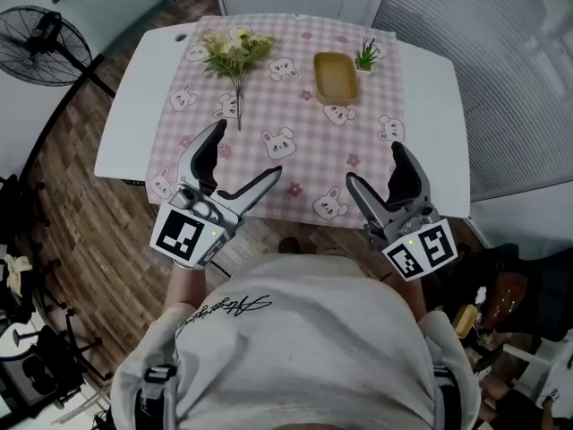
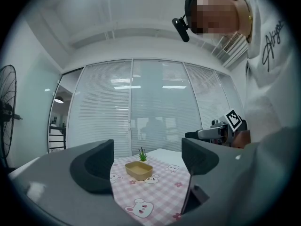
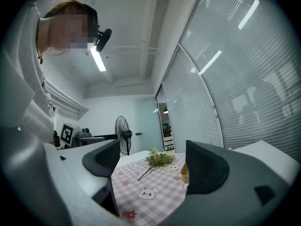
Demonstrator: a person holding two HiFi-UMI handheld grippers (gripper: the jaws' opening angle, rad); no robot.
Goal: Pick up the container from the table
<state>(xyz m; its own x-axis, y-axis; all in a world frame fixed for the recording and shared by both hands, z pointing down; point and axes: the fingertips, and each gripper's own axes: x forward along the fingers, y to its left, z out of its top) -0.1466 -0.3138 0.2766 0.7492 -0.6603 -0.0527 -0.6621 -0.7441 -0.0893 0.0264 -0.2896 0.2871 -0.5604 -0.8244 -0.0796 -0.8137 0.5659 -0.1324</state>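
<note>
In the right gripper view the container (image 3: pixel 184 173) is mostly hidden: only a tan edge shows past the inner side of one finger. In the head view the person's shirt (image 1: pixel 304 339) covers the near side of the scene, and both forearms are cut off beneath it. The plant (image 1: pixel 365 57) just beside the container's far right corner is small, and its base is hard to make out.

The left gripper (image 1: pixel 246 150) hangs over the near edge of the cloth (image 1: pixel 286 164). Its fingers (image 2: pixel 94 166) are spread wide, with nothing between them and touching nothing. The right gripper (image 1: pixel 373 162) sits level with it over the cloth's near right corner. Its fingers (image 3: pixel 204 166) are also spread wide and hold nothing.

The container lies at the far side of the table (image 1: pixel 430 106), on the cloth, well apart from both grippers. It is a shallow tan oblong tray, upright and open at the top. Flowers (image 1: pixel 235 54) lie to its left, stem pointing toward the person. A fan (image 1: pixel 40 43) stands on the floor to the table's left.
</note>
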